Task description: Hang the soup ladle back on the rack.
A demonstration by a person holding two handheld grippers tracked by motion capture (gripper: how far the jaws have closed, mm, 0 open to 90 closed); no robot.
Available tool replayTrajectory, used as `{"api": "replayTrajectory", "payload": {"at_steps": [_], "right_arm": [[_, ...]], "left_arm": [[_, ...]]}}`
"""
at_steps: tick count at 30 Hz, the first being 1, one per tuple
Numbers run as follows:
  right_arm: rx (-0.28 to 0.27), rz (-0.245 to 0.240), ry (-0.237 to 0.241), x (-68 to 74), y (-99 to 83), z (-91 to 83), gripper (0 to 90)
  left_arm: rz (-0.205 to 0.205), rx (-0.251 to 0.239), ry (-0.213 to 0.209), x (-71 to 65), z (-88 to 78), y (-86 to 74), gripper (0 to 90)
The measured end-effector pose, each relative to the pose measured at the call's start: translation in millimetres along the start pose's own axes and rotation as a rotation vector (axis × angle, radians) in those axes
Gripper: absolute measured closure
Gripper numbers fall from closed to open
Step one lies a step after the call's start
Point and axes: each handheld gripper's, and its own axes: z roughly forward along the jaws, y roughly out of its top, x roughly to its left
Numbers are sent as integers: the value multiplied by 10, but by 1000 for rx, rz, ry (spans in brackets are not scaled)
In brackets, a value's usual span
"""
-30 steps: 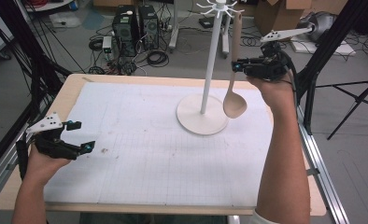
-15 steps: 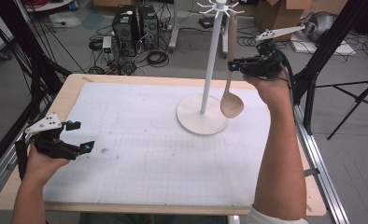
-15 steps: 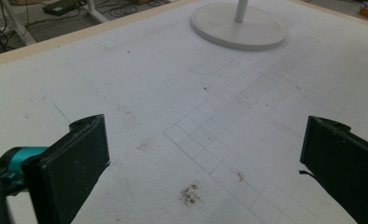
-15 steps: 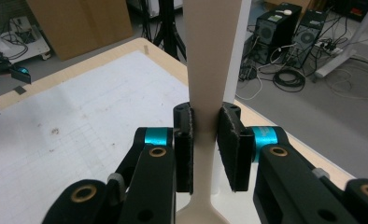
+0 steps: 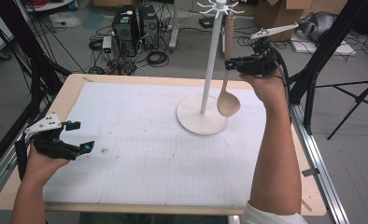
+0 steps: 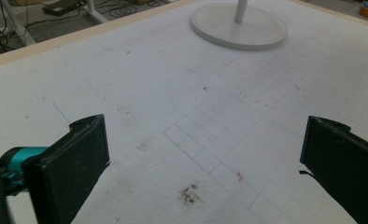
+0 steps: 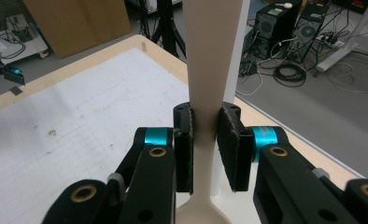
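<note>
A beige spoon [image 5: 228, 95] is held upright by its handle in the right gripper [image 5: 230, 65], with the bowl hanging below the jaws and just above the round base [image 5: 191, 116] of the white hook stand [image 5: 211, 56]. In the right gripper view the jaws are seen pressed narrowly against the two flat sides of the spoon handle [image 7: 210, 60], which rises past them close in front of the stand's pole. The work in hand is judged to be the hanging of the spoon on one of the hooks [image 5: 233, 10] at the top of the stand; whether the handle's end has already met a hook cannot be told from the high view. The left gripper [image 5: 77, 136] is rested low over the white gridded mat [image 5: 140, 163] at the near left of the counter [image 5: 74, 88], well apart from the stand, with its jaws spread wide and nothing between them. Several risks are to be judged from here. The light stand could be tipped or dragged if the handle is pushed sideways against the pole or a hook. The spoon could be dropped onto the base if the jaws are released before the handle's end is properly caught. A slip through the smooth-sided grip is also possible.
</note>
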Motion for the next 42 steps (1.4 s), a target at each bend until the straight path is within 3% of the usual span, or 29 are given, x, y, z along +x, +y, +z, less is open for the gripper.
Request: {"api": "replayTrajectory", "payload": {"at_steps": [7,8,11,14,19,32,42], "right_arm": [[10,16,-36,-13,-2,16,753],[10,15,-37,-12,-5,15,730],[-60,25,-38,-6,-14,-42,560],[-58,10,-73,47,-38,-105,491],[-80,-11,-54,125,-152,-214,401],[-153,-90,3,409,-736,-315,253],[-185,-90,24,573,-1267,-233,164]], "left_arm": [[2,2,1,4,-4,-1,17],[0,0,0,2,-3,-1,17],[1,0,-1,-1,-4,2,17],[0,-1,-1,-6,-6,5,17],[7,0,-4,-25,4,17,17],[22,12,-11,-65,43,38,17],[24,11,-15,-73,37,44,17]]}}
